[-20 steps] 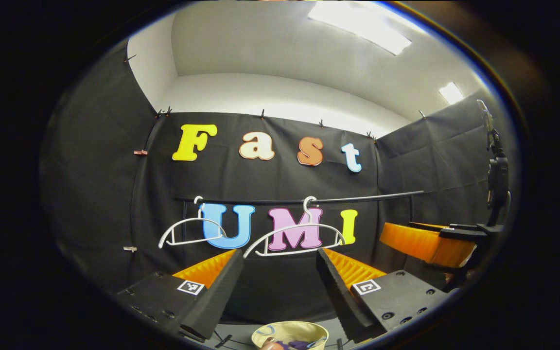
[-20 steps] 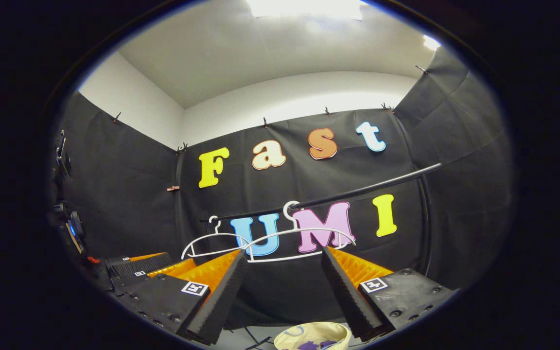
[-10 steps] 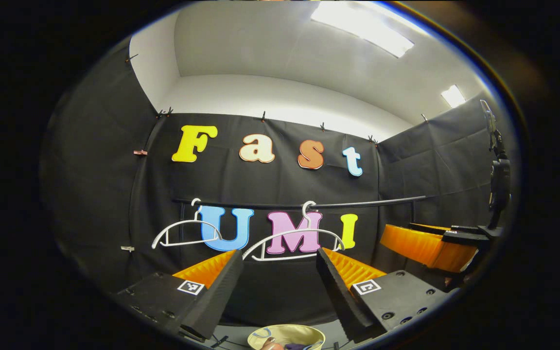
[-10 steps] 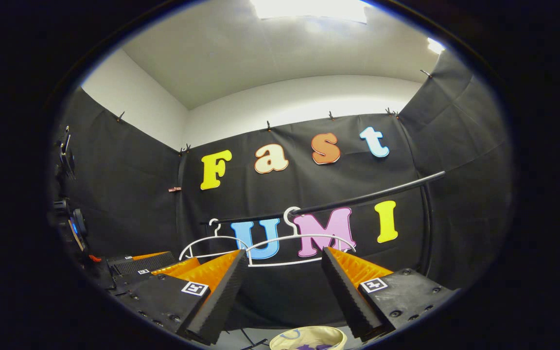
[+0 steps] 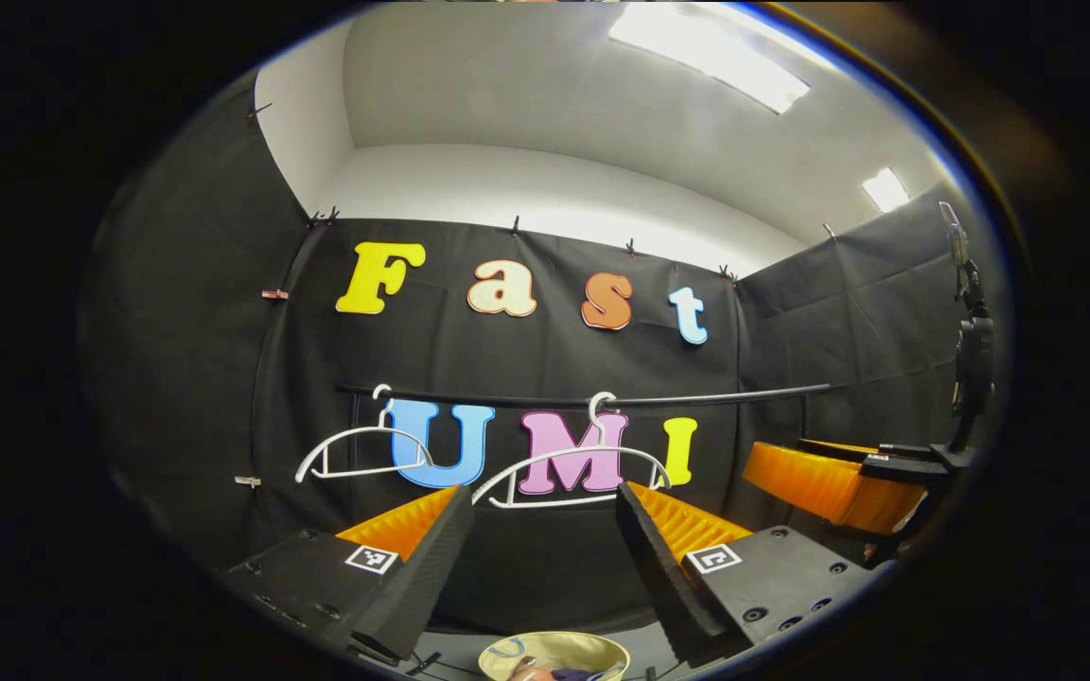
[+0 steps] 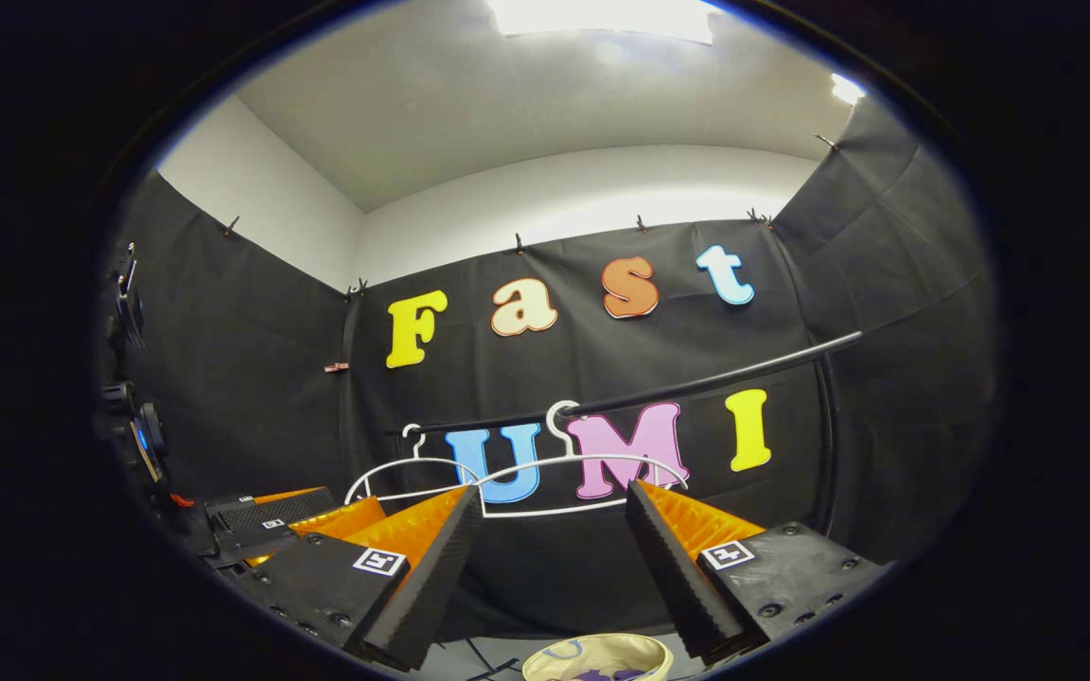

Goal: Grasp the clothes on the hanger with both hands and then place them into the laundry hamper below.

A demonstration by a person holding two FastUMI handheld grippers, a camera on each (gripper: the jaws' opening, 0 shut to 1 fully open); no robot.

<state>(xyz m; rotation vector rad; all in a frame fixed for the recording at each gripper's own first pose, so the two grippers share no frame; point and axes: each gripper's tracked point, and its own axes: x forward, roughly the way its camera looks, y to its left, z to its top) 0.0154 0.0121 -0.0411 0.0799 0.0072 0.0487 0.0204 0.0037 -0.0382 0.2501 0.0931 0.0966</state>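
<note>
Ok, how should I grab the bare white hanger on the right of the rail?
Probably one sloping shoulder of the right hanger, approached from the front: it hangs bare and face-on from the rail, and that thin arm should fit between the fingers of the open left gripper.

A black rail (image 5: 696, 394) carries 2 bare white hangers (image 5: 569, 465), well apart.

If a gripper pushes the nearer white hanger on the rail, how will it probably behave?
The white hanger looks thin and bare, so probably light. It hangs by one hook on the black rail, so a push would likely swing or slide it.
</note>
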